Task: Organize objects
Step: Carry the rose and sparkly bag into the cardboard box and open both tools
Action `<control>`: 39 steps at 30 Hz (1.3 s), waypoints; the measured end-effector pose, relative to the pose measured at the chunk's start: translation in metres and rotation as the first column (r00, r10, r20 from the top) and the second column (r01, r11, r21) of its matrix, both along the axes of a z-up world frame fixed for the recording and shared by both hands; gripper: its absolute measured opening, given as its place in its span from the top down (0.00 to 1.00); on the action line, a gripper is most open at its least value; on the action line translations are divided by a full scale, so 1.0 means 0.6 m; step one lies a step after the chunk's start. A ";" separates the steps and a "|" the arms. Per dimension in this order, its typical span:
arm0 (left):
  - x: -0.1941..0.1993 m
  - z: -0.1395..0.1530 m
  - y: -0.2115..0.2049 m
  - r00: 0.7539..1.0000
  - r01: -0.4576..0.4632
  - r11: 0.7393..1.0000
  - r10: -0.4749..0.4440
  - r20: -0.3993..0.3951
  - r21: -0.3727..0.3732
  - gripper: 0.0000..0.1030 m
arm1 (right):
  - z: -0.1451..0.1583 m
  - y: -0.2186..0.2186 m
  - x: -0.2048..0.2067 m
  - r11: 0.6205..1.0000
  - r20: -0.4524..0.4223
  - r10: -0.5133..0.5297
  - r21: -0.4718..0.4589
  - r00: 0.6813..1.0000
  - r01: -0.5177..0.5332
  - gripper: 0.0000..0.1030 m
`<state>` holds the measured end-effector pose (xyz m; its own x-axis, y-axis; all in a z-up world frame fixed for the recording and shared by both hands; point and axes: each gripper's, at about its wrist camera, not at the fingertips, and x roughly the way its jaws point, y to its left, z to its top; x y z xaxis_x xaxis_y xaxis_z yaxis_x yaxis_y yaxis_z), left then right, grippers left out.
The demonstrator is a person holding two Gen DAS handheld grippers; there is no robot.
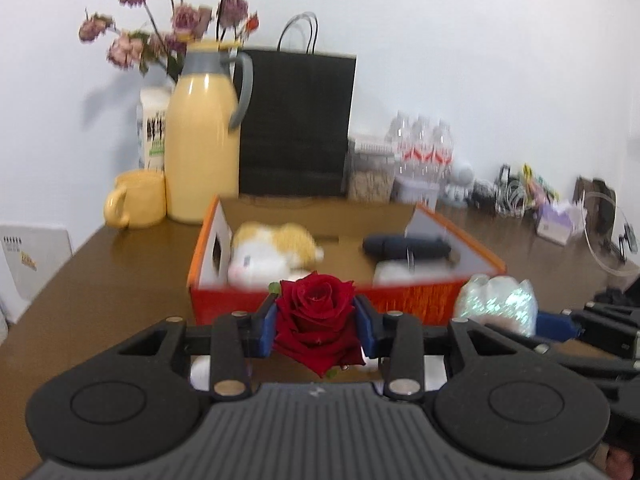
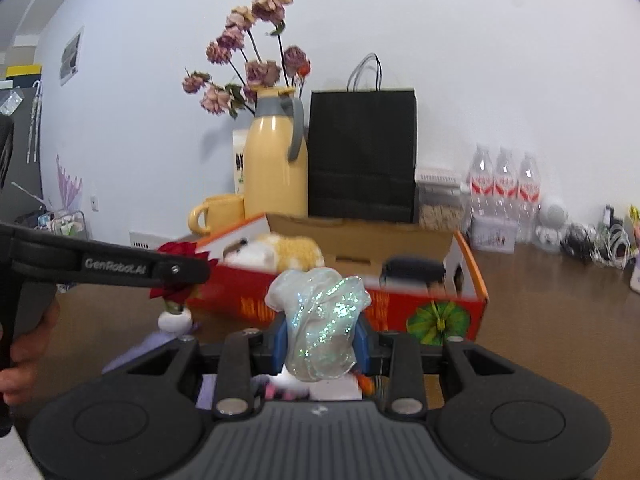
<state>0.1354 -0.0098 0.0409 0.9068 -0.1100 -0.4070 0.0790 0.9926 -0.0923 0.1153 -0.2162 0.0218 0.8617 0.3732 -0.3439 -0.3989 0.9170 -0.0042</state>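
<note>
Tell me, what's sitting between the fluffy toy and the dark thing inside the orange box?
Nothing: in the left wrist view, only bare cardboard floor shows between the plush toy and the dark object in the orange box.

The table (image 1: 120,264) is brown wood with a smooth, faintly shiny finish, and on it stands an orange-red cardboard box (image 1: 400,300) with a matt brown inside that holds a fluffy white and tan plush toy (image 1: 272,252). The left hand-held gripper (image 1: 316,326) is matt black plastic with blue pads and small silver metal pins, closed on a velvety red rose (image 1: 316,320), while the right hand-held gripper (image 2: 322,338) grips a crinkled, iridescent glittery wrap (image 2: 324,320). Behind stand a glossy cream-yellow jug (image 1: 202,144) with a grey plastic handle, a glossy yellow ceramic-looking mug (image 1: 138,200), a matt black paper bag (image 1: 296,120) and clear plastic bottles (image 1: 420,144).
</note>
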 end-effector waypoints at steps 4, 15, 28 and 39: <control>0.039 0.026 -0.004 0.999 -0.014 1.000 0.015 0.037 -0.019 0.61 | 0.025 0.019 0.040 1.000 0.045 0.002 -0.001 0.999 -0.002 0.69; 0.162 0.039 -0.009 0.997 -0.067 0.997 0.068 0.027 -0.040 0.61 | 0.038 0.065 0.208 0.998 0.040 -0.054 -0.022 0.998 0.054 0.69; 0.259 -0.021 -0.005 0.996 -0.080 0.996 0.079 -0.037 -0.031 0.61 | -0.018 0.082 0.323 0.997 -0.067 -0.071 -0.035 0.995 0.069 0.69; 0.223 -0.012 -0.007 0.994 -0.094 0.995 0.095 0.047 -0.015 0.00 | -0.017 0.075 0.301 0.995 -0.042 -0.098 -0.033 0.994 0.097 0.07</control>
<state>0.2690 -0.0142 0.0337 0.9318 -0.0279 -0.3619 -0.0105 0.9946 -0.1036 0.2957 -0.1714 0.0114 0.8773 0.2768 -0.3921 -0.3081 0.9512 -0.0177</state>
